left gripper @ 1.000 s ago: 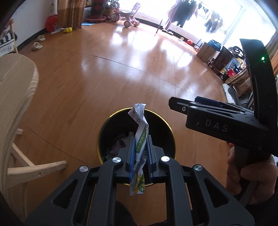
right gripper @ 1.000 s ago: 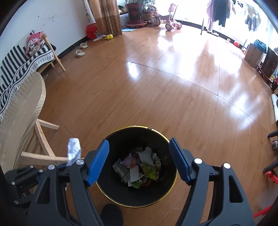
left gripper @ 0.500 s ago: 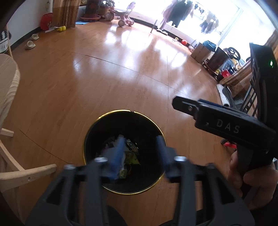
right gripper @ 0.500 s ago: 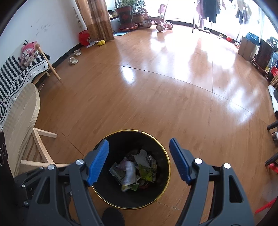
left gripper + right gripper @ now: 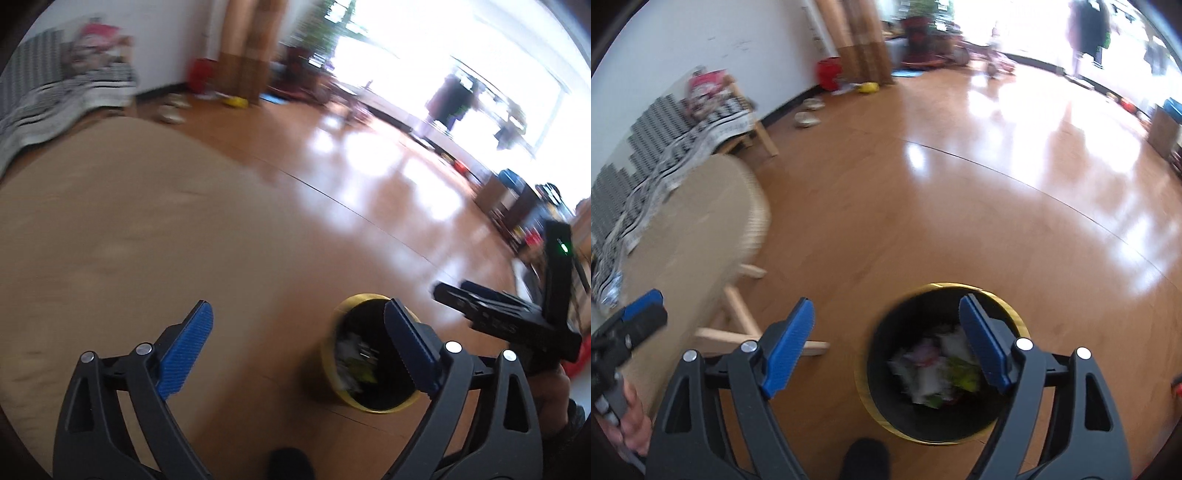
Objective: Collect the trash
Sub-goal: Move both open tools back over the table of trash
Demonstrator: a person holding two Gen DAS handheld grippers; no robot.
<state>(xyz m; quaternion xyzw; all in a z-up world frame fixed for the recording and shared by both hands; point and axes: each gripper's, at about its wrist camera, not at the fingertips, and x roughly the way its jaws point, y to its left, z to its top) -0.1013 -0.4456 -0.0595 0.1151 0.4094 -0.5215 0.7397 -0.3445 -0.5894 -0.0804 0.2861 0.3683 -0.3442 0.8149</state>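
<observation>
both the left gripper (image 5: 297, 345) and right gripper (image 5: 886, 341), jaws just opened wide and empty, risk clipping the round wooden table (image 5: 683, 236) at nine o'clock of the gold-rimmed trash bin (image 5: 945, 430), since both views are blurred.

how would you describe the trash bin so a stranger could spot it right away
On the glossy wooden floor, just right of the pale round wooden table, stands a round black bin. Its gold rim and the crumpled wrappers inside set it apart.

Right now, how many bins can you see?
1: the bin on the floor beside the table, with trash inside. Others may sit out of view.
</observation>
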